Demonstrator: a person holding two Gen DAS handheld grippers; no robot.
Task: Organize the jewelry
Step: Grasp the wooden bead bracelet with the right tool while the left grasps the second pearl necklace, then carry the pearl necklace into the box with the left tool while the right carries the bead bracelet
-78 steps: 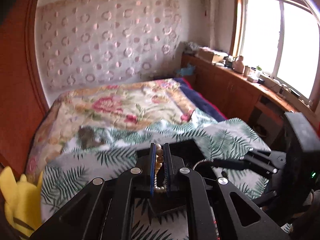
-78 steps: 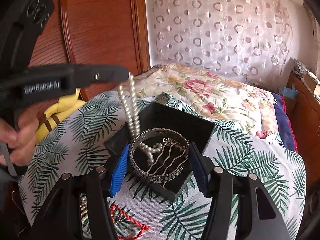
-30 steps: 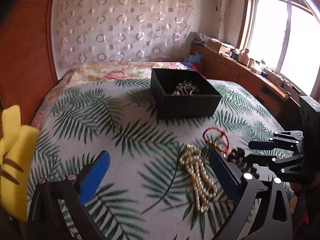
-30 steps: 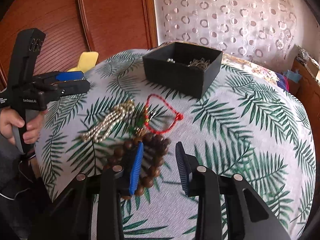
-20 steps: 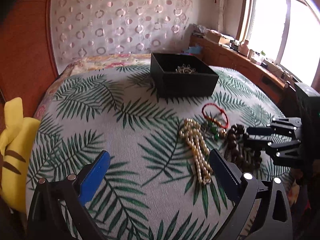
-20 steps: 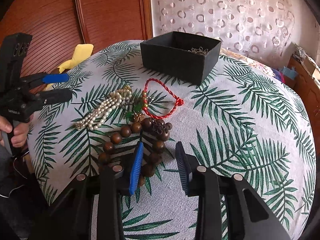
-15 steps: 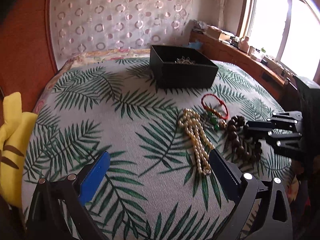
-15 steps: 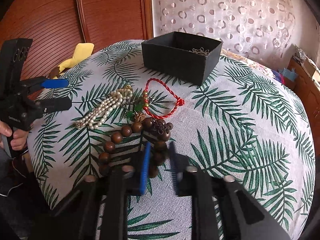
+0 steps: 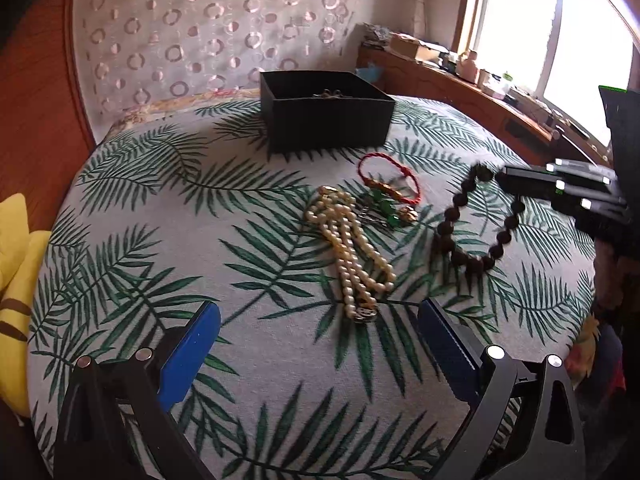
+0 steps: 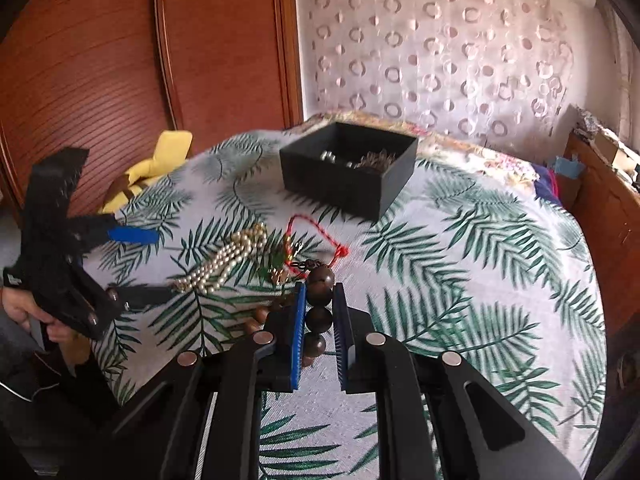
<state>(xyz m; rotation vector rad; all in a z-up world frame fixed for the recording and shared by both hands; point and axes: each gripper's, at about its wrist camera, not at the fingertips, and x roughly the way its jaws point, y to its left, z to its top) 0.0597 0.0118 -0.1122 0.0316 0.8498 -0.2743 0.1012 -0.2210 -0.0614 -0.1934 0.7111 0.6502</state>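
A black jewelry box (image 9: 326,110) stands at the far side of the leaf-print table; it also shows in the right wrist view (image 10: 348,170), with metal jewelry inside. A pearl necklace (image 9: 352,248), a red cord bracelet (image 9: 390,176) and a green-beaded trinket (image 9: 386,208) lie on the cloth. My right gripper (image 10: 319,300) is shut on a dark wooden bead bracelet (image 10: 320,292), lifting one end; its loop (image 9: 476,220) hangs from the gripper in the left wrist view. My left gripper (image 9: 320,344) is open and empty, just short of the pearl necklace (image 10: 224,260).
A yellow plush toy (image 9: 16,248) sits off the table's left edge. Wooden wardrobe doors (image 10: 120,60) stand behind. A wooden sideboard (image 9: 460,84) with clutter runs under the window at right. A bed with a floral cover lies beyond the table.
My right gripper has closed on the wooden bead bracelet and raised it off the cloth. My left gripper stays open and has dropped slightly toward the table.
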